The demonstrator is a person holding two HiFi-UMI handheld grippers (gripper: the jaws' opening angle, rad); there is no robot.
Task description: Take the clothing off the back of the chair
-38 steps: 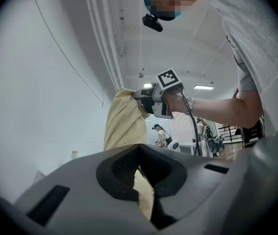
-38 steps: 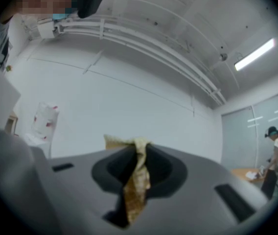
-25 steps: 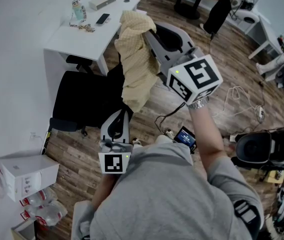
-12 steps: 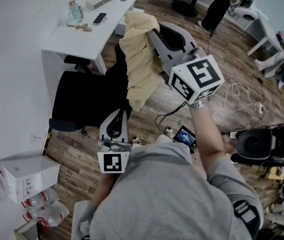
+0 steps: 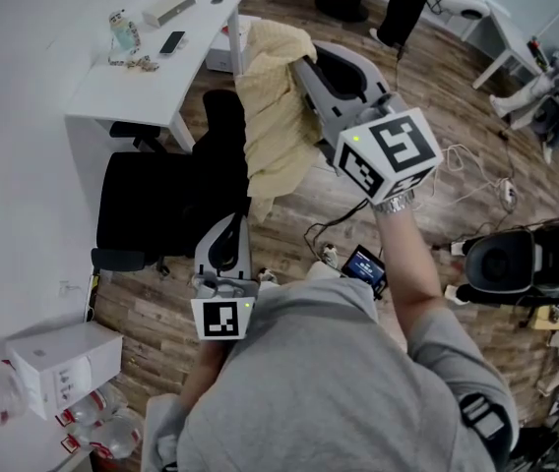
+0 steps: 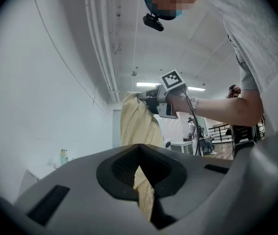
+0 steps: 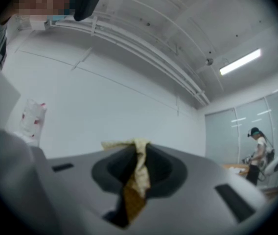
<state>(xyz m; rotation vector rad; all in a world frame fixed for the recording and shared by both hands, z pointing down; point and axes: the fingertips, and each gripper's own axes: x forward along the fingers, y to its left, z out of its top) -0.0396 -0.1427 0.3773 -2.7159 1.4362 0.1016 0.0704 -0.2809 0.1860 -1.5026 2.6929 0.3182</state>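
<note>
A pale yellow checked garment (image 5: 274, 106) hangs in the air beside the black office chair (image 5: 156, 200), just right of its upright back (image 5: 222, 131). My right gripper (image 5: 301, 63) is raised and shut on the garment's top edge; a fold of cloth (image 7: 137, 177) sits pinched between its jaws. Lower down, my left gripper (image 5: 243, 220) is shut on the garment's bottom edge, with cloth (image 6: 143, 192) running between its jaws. From the left gripper view the garment (image 6: 136, 124) drapes down from the right gripper (image 6: 151, 99).
A white desk (image 5: 93, 91) with a bottle, a phone and a small box stands behind the chair. A white carton (image 5: 68, 362) and plastic bottles lie at lower left. Cables and a black round device (image 5: 501, 264) are on the wood floor at right.
The garment has come away from the chair back, which now shows bare and black. My right gripper carried the cloth's top a little to the right; the left gripper barely moved.
</note>
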